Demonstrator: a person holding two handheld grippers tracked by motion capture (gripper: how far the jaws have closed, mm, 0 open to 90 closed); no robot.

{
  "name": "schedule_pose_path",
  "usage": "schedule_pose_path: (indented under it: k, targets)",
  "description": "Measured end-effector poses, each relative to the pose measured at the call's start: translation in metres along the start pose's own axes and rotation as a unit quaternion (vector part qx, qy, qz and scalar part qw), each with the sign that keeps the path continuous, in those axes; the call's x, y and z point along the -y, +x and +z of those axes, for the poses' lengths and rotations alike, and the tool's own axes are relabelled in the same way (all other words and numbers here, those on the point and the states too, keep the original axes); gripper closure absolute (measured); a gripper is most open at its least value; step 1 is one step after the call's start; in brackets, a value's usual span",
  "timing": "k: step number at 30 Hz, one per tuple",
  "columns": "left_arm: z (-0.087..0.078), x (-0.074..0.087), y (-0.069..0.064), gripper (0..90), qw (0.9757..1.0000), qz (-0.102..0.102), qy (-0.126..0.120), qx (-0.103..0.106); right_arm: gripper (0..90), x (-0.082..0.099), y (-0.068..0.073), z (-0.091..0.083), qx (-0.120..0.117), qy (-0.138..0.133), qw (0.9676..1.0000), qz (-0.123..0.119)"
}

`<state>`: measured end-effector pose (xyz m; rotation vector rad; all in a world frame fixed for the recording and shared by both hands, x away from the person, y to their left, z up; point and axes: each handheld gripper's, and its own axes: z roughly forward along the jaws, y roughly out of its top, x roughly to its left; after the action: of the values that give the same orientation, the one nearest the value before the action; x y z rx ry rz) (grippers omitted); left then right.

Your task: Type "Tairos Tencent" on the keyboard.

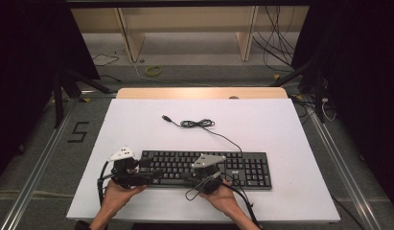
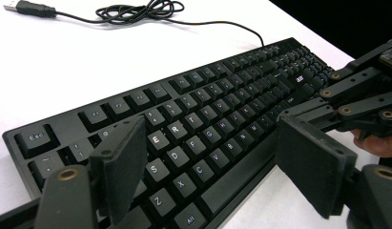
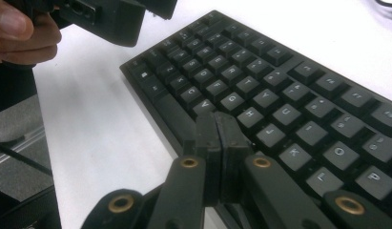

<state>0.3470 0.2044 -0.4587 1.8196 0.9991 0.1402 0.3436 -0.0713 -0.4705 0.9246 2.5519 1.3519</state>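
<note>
A white table stands in a dim room, with a grey floor and loose cables beyond its far edge. Close to the person's side, the right tongs are pressed shut on nothing, their foam pads flat together, the tips poised just over the front edge of the keyboard near the middle letter keys. The left tongs stand wide apart, one pad over the left-hand letter keys, the other off the keyboard's front edge, nothing between them.

The keyboard lies along the near half of the table, long side toward the person. It looks like a stiff, flat slab of matte black plastic, light enough to slide if pushed, I'd judge. The keycaps are small, squarish and springy, so closed tips suit pressing one; to lift the board, its thin front or side edge would give the best hold, since the keys would give way.

Its thin black cable runs toward the far side, loosely coiled and limp, ending in a USB plug lying free.
</note>
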Motion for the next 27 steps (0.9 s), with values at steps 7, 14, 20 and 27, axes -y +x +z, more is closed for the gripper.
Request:
schedule_pose_path:
  k: [7,14,20,27]
  targets:
    - [-0.004,0.002,0.001,26.0,1.0000,-0.002,0.001,-0.002,90.0,0.001,0.002,0.006,0.000,0.010,0.9999,-0.006]
    - [-0.006,0.004,0.002,25.9,1.0000,-0.002,0.000,-0.004,90.0,0.001,0.002,0.012,0.005,0.021,0.9998,-0.005]
    - [-0.007,0.004,0.002,25.9,1.0000,0.000,0.002,-0.005,90.0,0.002,0.002,0.016,0.003,0.025,0.9997,-0.008]
    - [-0.006,0.004,0.002,25.9,1.0000,-0.002,0.003,-0.005,90.0,0.003,0.003,0.021,0.002,0.033,0.9994,-0.008]
